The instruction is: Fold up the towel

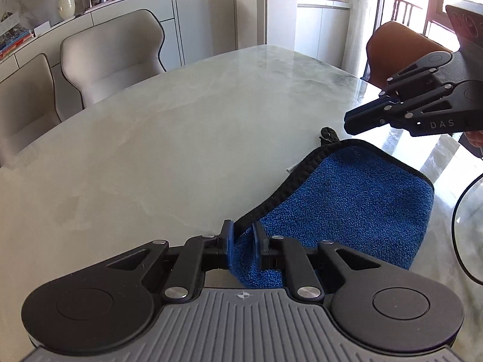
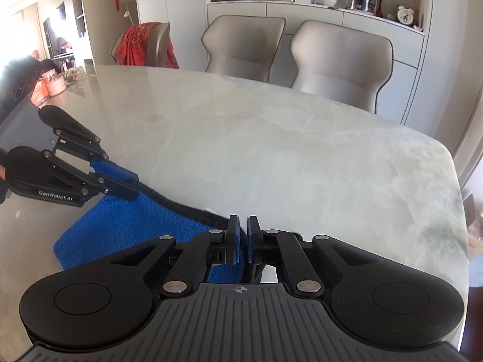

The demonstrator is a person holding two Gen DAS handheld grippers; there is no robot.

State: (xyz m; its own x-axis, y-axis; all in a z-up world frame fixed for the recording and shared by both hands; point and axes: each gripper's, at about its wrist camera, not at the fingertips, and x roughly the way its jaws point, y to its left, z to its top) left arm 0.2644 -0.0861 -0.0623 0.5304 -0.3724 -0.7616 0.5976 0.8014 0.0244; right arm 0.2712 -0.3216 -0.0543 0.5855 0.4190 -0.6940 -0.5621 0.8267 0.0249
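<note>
A blue towel (image 1: 347,208) with a black hem lies on the marble table (image 1: 181,126), folded over. My left gripper (image 1: 243,235) is shut on the towel's near left corner and lifts its hem off the table. My right gripper (image 1: 351,122) hovers above the towel's far edge, jaws nearly together and nothing seen between them. In the right wrist view the right gripper (image 2: 244,232) shows a narrow gap and holds nothing; the towel (image 2: 132,226) lies below it to the left, with the left gripper (image 2: 132,185) clamped on its corner.
Two beige chairs (image 1: 111,57) stand at the table's far side before a white sideboard (image 2: 332,15). A brown chair (image 1: 404,48) stands at the table's end. Boxes and jars (image 2: 54,83) sit at the table's far left. A black cable (image 1: 462,226) loops at the right.
</note>
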